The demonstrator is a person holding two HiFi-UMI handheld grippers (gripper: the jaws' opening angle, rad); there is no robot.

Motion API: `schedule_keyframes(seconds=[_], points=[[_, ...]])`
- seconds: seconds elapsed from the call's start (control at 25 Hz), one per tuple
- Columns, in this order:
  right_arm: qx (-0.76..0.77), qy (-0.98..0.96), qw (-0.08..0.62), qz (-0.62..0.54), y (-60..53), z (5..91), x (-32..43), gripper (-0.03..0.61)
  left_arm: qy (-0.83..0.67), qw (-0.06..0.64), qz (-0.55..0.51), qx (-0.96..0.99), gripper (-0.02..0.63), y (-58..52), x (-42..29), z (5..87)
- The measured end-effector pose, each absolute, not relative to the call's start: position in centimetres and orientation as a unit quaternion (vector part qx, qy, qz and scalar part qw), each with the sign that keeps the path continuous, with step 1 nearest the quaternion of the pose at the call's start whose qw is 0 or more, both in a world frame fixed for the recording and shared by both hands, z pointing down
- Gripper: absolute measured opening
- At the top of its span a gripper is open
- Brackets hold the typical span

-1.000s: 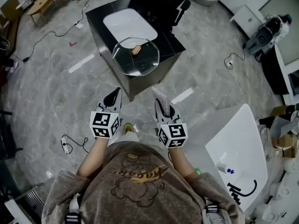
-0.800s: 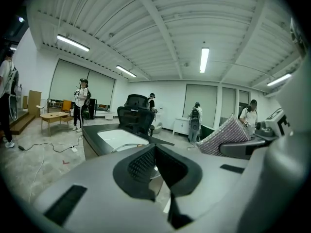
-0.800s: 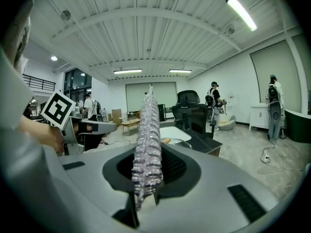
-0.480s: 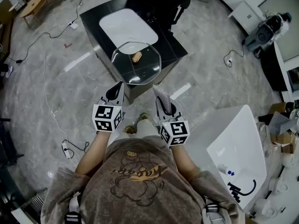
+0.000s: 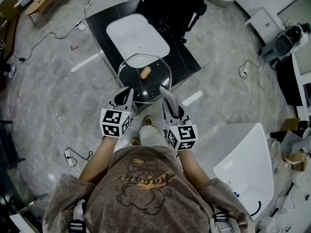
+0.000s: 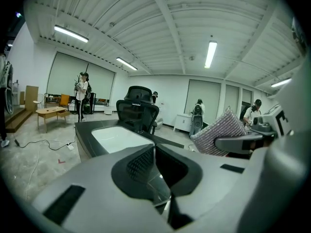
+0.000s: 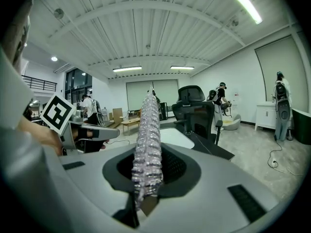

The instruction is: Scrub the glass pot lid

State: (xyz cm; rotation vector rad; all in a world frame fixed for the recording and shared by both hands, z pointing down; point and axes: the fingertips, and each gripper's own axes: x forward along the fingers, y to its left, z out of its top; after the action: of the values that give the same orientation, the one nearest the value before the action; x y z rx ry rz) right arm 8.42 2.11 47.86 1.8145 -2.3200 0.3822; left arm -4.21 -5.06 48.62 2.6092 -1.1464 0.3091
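Grippers at near rim of glass pot lid (image 5: 141, 85)
The glass pot lid, tan knob (image 5: 145, 72) at centre, lies on the near corner of the black table (image 5: 104, 21), in front of the white basin (image 5: 137, 34). The left gripper (image 5: 127, 93) has its jaws closed together with nothing between them. The right gripper (image 5: 165, 95) is clamped on an upright silvery scouring pad (image 5: 168, 100). Contact with the lid cannot be determined.

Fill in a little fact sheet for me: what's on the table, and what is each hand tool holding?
Table: black, holds white tray and glass lid
Lid: lying flat, knob up
Left gripper: shut, empty
Right gripper: shut on silvery scrubber
Contact with lid: cannot tell
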Motion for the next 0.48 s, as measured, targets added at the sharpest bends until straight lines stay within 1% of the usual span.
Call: schedule_keyframes(seconds=[0.12,0.16,0.24,0.48], points=[[0.604,-0.782,0.088,0.129,-0.2,48.1,9.7,0.077,-0.39,0.137,0.119,0.903,0.018,-6.9,-2.8,49.1],[0.602,-0.783,0.088,0.129,-1.1,48.3,10.1,0.077,-0.389,0.137,0.124,0.902,0.03,-7.6,-2.5,49.3],[0.599,-0.785,0.087,0.132,-2.7,48.5,10.8,0.077,-0.388,0.141,0.137,0.901,0.077,-8.9,-1.8,49.9],[0.58,-0.799,0.088,0.136,-7.0,49.1,13.1,0.077,-0.385,0.154,0.191,0.89,0.152,-12.0,0.7,52.8]])
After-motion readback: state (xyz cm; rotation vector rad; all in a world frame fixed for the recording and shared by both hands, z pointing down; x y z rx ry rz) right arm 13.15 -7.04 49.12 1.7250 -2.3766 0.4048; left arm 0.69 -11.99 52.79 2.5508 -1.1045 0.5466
